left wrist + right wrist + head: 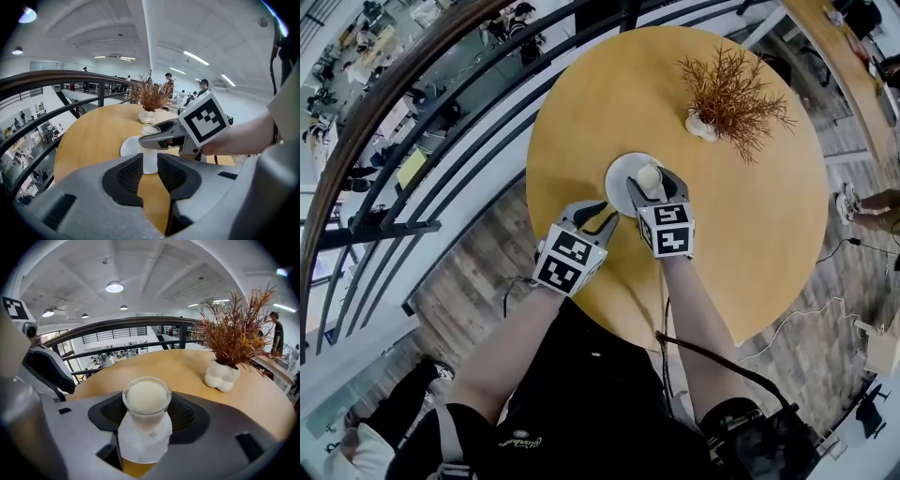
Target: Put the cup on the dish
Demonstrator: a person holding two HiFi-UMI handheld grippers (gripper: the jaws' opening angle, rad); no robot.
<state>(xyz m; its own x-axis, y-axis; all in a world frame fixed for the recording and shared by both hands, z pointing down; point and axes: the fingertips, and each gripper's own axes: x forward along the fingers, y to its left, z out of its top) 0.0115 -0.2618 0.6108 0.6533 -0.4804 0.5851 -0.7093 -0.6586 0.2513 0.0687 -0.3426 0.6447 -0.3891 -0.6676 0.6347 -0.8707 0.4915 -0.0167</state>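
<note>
From the head view, my right gripper (651, 181) is clamped wide around the upright cup (648, 174), over the dish (617, 180). In the left gripper view, my left gripper (149, 165) is slightly parted and empty, with the dish at twelve o'clock. In the right gripper view, the dish lies directly under the cup's base. I can't tell if they touch, so I judge the next move is straight down.

Right hand-held gripper (147, 417) — seemingly clamped
</note>
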